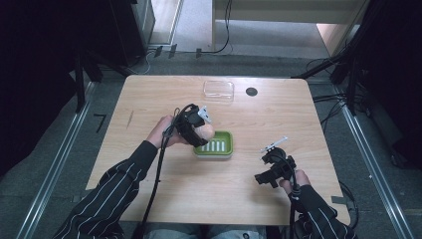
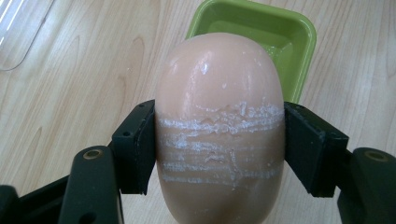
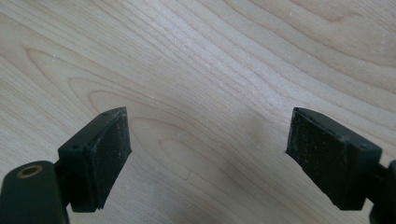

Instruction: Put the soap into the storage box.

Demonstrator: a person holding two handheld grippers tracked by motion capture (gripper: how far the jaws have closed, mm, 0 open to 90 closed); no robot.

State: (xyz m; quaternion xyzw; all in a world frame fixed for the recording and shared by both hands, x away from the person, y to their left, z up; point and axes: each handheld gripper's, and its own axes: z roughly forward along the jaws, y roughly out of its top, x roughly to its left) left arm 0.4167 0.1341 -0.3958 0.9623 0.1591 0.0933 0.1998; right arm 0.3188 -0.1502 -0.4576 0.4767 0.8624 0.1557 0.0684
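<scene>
Holding nothing, the right gripper (image 1: 268,167) sits low over bare wood at the near right of the pale wooden bench (image 1: 149,94), its jaws spread wide; the right gripper view has only grain between them. Farther in, the left gripper (image 1: 199,124) has its jaws clamped on a smooth, peach-coloured oval bar of soap (image 2: 219,126), one pad on each long flank, with whitish scuff lines running across the bar between them. The soap hangs just above and to the near-left edge of the shallow lime-green plastic soap dish (image 1: 226,147), which has a ribbed white insert on its floor. Beyond the dish, near the far edge, lie a clear rectangular plastic lid (image 1: 219,91) and a small dark round disc (image 1: 252,91), both well apart from the work.

The step in hand looks like carrying the soap to the dish. The next move would call for shifting the bar over the dish's middle, lowering it until it rests on the ribs, then spreading the jaws.
</scene>
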